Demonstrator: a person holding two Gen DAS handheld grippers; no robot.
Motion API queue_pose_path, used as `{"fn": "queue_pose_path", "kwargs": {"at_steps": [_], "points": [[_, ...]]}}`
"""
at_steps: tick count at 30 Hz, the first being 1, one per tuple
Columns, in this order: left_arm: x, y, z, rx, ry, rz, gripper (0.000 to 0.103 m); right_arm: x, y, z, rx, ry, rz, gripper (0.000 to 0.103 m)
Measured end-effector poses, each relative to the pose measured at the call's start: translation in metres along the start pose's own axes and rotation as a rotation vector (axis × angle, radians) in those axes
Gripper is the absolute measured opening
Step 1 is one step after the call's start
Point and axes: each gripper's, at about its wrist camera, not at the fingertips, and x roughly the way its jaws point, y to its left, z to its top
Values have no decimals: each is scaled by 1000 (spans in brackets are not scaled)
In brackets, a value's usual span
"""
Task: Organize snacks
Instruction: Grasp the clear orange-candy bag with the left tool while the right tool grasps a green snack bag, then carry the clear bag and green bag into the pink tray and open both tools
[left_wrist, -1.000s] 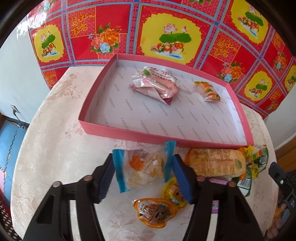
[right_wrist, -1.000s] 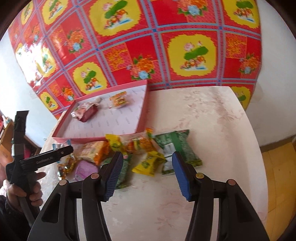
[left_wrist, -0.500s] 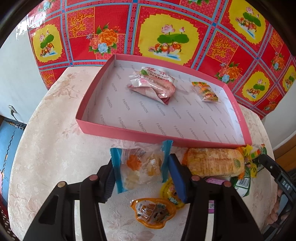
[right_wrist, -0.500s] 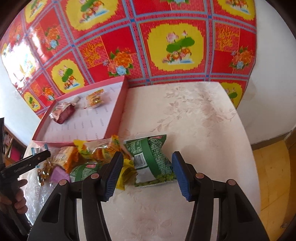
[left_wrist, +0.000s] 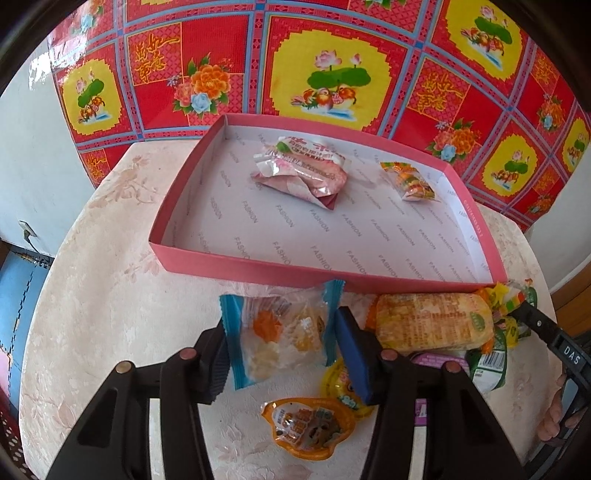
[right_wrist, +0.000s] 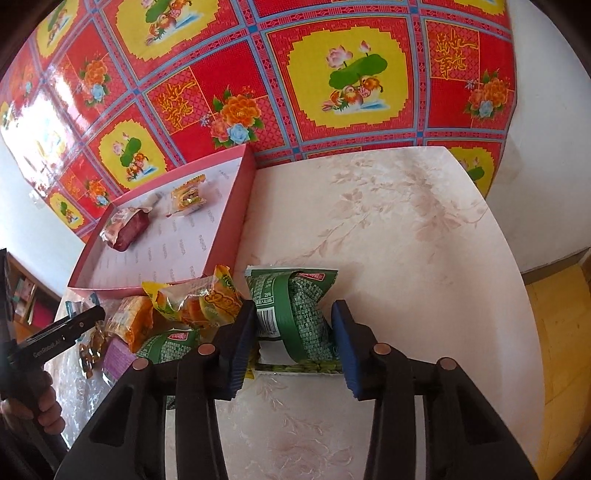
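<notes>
A pink tray on the round table holds a pink-wrapped snack and a small orange packet. My left gripper is shut on a clear packet with blue ends and holds it just before the tray's near wall. My right gripper is open, its jaws on either side of a green packet lying on the table. The tray lies to the upper left in the right wrist view.
Loose snacks lie near the tray: an orange biscuit pack, two jelly cups, a purple packet, yellow-orange packets, another green packet. A red patterned cloth covers the wall behind. The table edge lies right.
My left gripper closed on the blue-ended packet and lifted it toward the tray. My right gripper moved right and forward, from the yellow packet to astride the green packet.
</notes>
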Motion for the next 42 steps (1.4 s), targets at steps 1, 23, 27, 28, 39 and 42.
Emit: {"fn": "queue_pose_path", "kwargs": {"at_steps": [1, 23, 27, 28, 39, 42], "points": [[0, 0, 0, -2, 1, -8, 49, -1, -1, 0, 7, -4, 8, 39], [-25, 14, 1, -30, -24, -40, 29, -38, 10, -2, 16, -80, 43, 35], [-33, 14, 4, -30, -40, -56, 29, -44, 18, 0, -10, -92, 44, 35], [-36, 14, 4, -29, -46, -59, 29, -46, 21, 1, -17, -96, 46, 35], [-52, 18, 17, -22, -109, -55, 29, -57, 53, 12, -104, -121, 74, 35], [-49, 20, 21, -24, -112, -53, 29, -55, 62, 16, -127, -118, 81, 35]]}}
